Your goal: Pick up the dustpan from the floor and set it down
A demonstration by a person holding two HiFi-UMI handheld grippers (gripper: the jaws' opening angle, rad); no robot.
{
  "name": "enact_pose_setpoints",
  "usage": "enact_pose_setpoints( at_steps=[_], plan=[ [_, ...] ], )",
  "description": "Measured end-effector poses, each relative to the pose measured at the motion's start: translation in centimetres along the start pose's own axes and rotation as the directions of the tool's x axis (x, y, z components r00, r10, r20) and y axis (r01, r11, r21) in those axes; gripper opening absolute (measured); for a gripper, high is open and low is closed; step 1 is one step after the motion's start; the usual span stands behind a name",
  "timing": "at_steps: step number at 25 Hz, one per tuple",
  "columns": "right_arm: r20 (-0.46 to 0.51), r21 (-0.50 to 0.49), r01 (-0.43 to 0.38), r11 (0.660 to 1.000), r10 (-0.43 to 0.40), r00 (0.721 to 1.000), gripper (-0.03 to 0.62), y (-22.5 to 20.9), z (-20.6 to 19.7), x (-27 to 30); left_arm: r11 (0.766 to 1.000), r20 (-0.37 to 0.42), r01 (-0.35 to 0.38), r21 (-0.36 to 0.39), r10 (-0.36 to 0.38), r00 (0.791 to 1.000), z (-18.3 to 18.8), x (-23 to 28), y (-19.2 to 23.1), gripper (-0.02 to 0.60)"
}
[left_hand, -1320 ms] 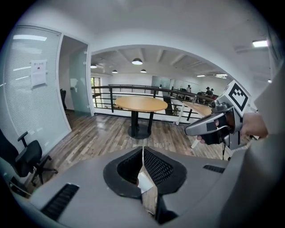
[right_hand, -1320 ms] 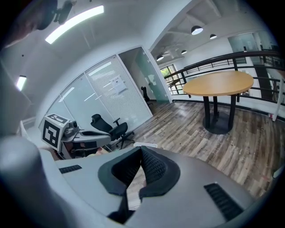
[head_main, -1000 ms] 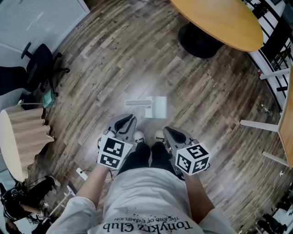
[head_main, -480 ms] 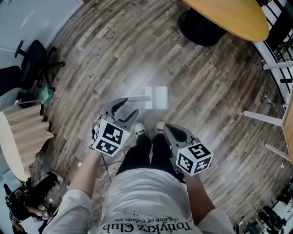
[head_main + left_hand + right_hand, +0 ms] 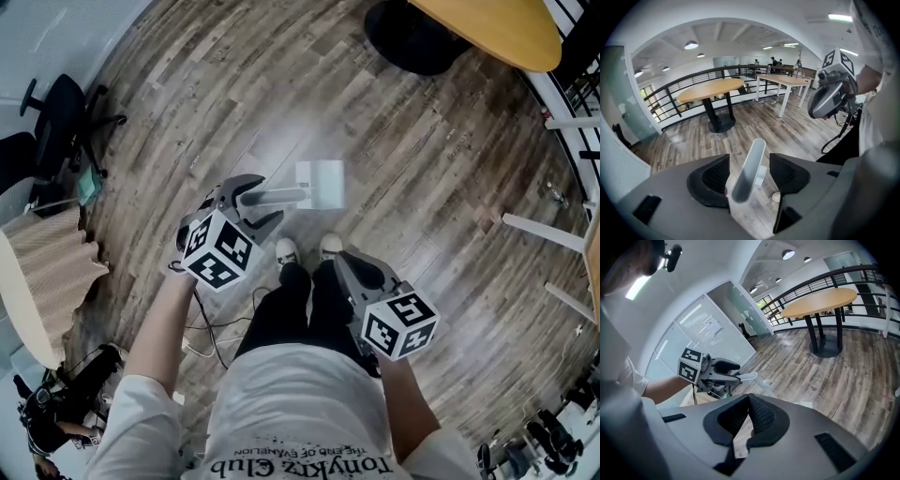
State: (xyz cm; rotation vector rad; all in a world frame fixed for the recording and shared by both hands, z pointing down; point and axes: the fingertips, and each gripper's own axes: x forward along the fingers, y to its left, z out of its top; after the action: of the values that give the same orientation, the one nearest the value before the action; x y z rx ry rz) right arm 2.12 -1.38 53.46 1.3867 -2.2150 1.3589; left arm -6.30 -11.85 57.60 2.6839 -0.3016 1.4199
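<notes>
Jaws just opening wide, the left gripper (image 5: pixel 256 202) is straddling the dustpan handle (image 5: pixel 750 166), which is lying left-right. The right gripper (image 5: pixel 746 423) is hanging pinched together, farther away.

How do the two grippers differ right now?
The left gripper has jaws that have just been opening and stand apart around the handle of the dustpan; the right gripper has its jaws together, empty. The left gripper reaches out over the floor; the right gripper hangs by the person's legs. Both carry marker cubes.
</notes>
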Motion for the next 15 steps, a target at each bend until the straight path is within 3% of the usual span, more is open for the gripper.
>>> enact_pose_setpoints(
  at_steps=[5,15],
  plan=[
    [-0.004,0.019,0.006,1.0,-0.006,1.0,0.023,-0.5,-0.2,0.0,0.99,-0.053,0.055,0.131,-0.048,0.997,0.1,2.0,-0.4,0.265],
    [-0.013,0.047,0.016,0.999,-0.016,1.0,0.023,-1.3,-0.4,0.7,0.97,-0.141,0.164,0.18,-0.139,0.98,-1.2,5.5,-0.9,0.264]
  ],
)
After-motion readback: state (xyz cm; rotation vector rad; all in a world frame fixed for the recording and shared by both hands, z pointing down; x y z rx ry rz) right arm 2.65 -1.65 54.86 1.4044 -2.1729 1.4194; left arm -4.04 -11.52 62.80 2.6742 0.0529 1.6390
